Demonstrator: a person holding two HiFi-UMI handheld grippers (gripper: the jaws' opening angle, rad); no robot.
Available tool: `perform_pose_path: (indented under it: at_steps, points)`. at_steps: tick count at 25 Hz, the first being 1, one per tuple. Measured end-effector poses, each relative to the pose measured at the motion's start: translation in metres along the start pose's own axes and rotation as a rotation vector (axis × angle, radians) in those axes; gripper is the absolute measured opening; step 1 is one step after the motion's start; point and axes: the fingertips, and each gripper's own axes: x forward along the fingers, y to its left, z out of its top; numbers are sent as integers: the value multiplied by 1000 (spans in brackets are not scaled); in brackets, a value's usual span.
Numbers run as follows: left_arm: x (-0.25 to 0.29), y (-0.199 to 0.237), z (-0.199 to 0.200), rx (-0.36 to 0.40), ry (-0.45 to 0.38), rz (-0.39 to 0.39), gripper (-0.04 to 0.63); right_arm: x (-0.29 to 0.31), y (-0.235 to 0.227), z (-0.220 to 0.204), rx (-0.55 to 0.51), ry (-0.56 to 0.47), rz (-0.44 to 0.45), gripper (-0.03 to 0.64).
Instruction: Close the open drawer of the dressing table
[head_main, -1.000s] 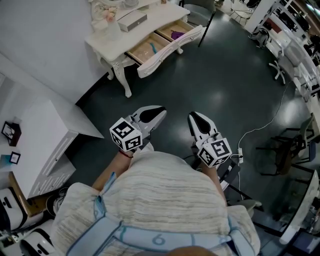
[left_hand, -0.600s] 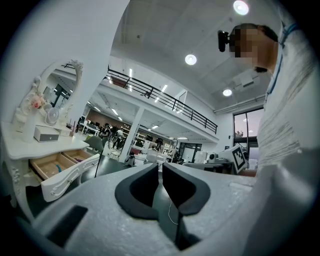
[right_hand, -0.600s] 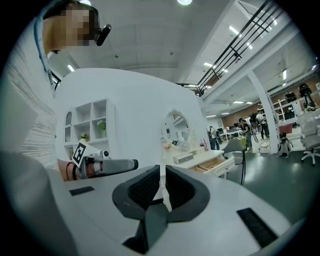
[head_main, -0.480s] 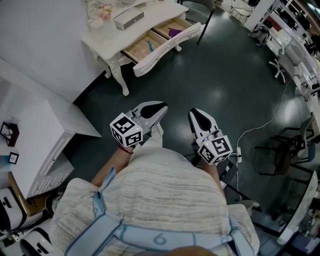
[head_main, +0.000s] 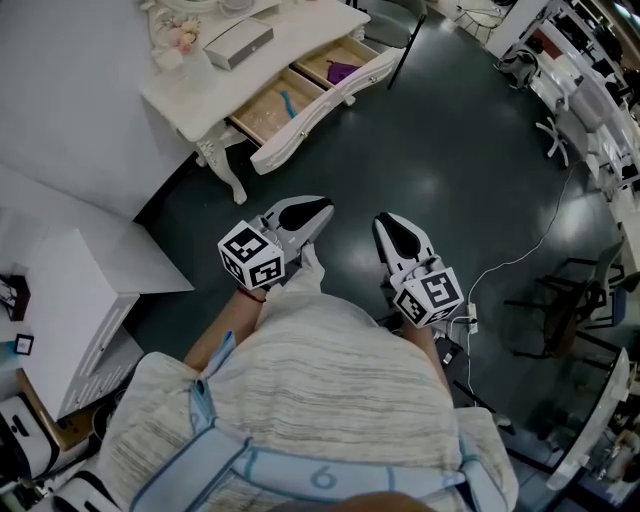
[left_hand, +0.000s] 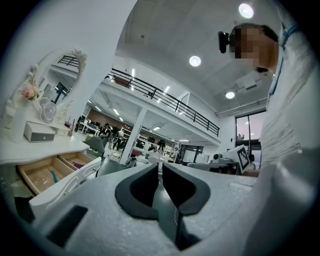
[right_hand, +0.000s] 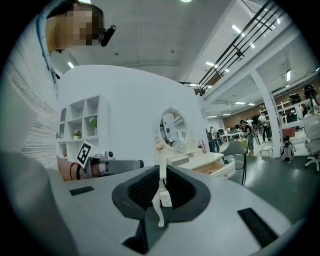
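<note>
The left gripper (head_main: 316, 212) and right gripper (head_main: 386, 224) point level, side by side mid-frame, both closed and empty. The open drawer (head_main: 325, 104) sticks out of the dressing table (head_main: 290, 42) at upper left, well apart from them.

Glossy floor (head_main: 450, 160) — matt-painted dressing table (head_main: 300, 40)

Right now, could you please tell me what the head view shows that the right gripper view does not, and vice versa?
Only the head view looks into the open drawer: a purple item in one compartment, a blue one in the other, plus a white cable on the floor. Only the right gripper view shows the oval mirror and a shelf unit with plants. Both show the dressing table, its drawer pulled out, and the left gripper.
</note>
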Motion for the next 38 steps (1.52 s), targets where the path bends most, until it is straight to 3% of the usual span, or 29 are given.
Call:
perform_pose_path:
  at_steps: [12,19,27,38]
  points:
    - [62,165,74,-15,-35,41,37,154,-90,43,-16,51,30,12]
    - [75,238,95,-9,-51,91,35,231,-129,58,-31,52,51,12]
    - [78,269,95,-51,-77,145,35,276,-157,57,-31,72,88,12]
    - [158,321,98,-41,-94,232,35,324,-252,50,-112,160,214,12]
